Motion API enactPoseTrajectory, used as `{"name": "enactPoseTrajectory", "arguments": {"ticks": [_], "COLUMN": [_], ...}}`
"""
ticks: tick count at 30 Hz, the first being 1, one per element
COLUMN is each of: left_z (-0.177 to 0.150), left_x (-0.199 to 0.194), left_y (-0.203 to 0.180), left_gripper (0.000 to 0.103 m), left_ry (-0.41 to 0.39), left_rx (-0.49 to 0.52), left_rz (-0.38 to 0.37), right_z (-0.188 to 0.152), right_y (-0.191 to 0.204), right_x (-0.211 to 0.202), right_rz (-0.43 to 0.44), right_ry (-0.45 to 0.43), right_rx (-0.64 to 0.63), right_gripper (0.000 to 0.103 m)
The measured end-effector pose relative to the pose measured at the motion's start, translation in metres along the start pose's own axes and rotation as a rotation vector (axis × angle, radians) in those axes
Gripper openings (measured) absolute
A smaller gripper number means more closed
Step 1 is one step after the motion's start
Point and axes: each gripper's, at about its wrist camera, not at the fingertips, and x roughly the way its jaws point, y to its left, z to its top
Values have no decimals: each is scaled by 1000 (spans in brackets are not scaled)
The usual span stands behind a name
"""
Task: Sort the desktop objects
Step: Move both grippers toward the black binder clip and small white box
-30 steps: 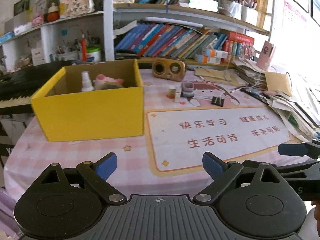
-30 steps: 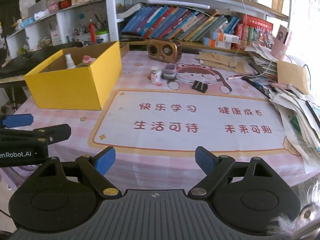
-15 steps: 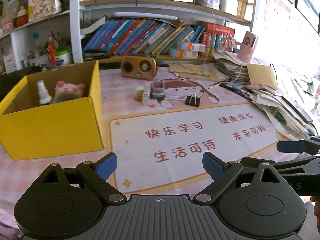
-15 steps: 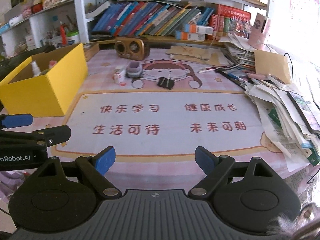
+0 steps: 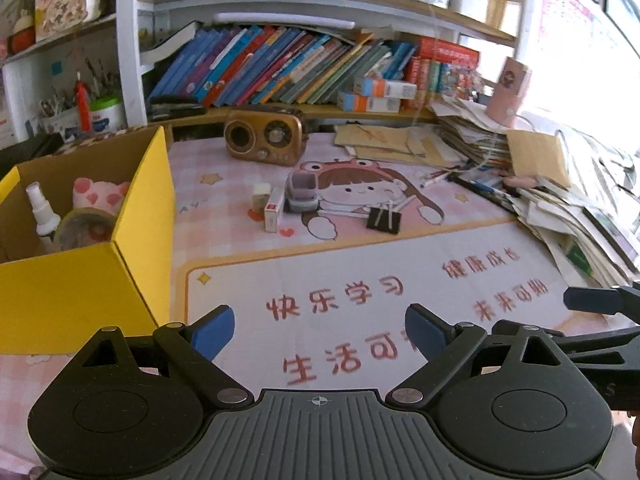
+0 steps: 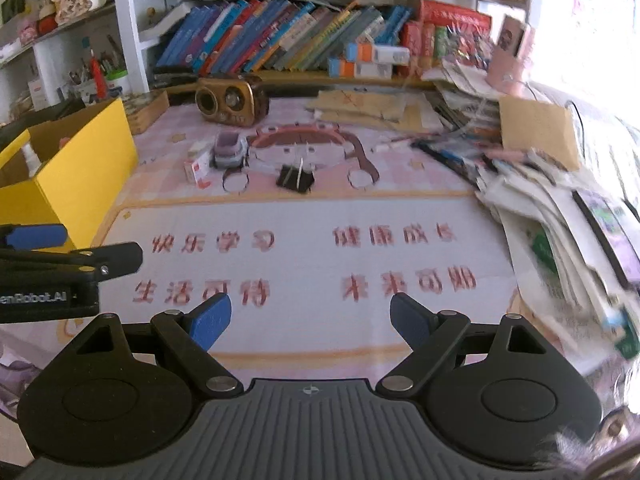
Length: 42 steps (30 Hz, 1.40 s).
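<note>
A yellow cardboard box stands at the left of the desk; it holds a spray bottle, a pink plush and a tape roll. On the pink mat lie a black binder clip, a small red-and-white box, a purple-grey stamp and a small eraser. My left gripper is open and empty above the mat's near part. My right gripper is open and empty to its right.
A brown retro radio stands at the back of the desk under a bookshelf. Stacks of papers and envelopes crowd the right side. Pens lie beside the papers.
Both grippers have moved forward and to the right over the mat; the yellow box has slid toward the left edge of both views. Both stay open.
</note>
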Motion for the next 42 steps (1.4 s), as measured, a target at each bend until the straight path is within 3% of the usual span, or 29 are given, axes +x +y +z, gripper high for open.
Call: {"name": "enactPoseTrajectory", "arguments": {"ticks": [13,22,32,36,42], "left_z": [35,50,71,70,69], "left_x": [32,52,65,81,96], "left_y": [-2,-15,-27,-28,-21], "left_gripper": [94,94,94,94,93], "left_ry": [-10,-4,-62,-36,1], "left_rx": [-79,-69,-38,-65,-84], "left_rz": [88,101,157,186,193], "right_z": [55,70,89,95,103], "right_y": [-17,-36,-57,-66,-61], "right_x": [30,51,82,104,130], "right_rz": [31,53,116,155,210], "right_ry": [-89,-70,-75,-48,-14], "right_rx": [-45,-53,-22,6,-61], "right_gripper": [85,85,85,84,83]}}
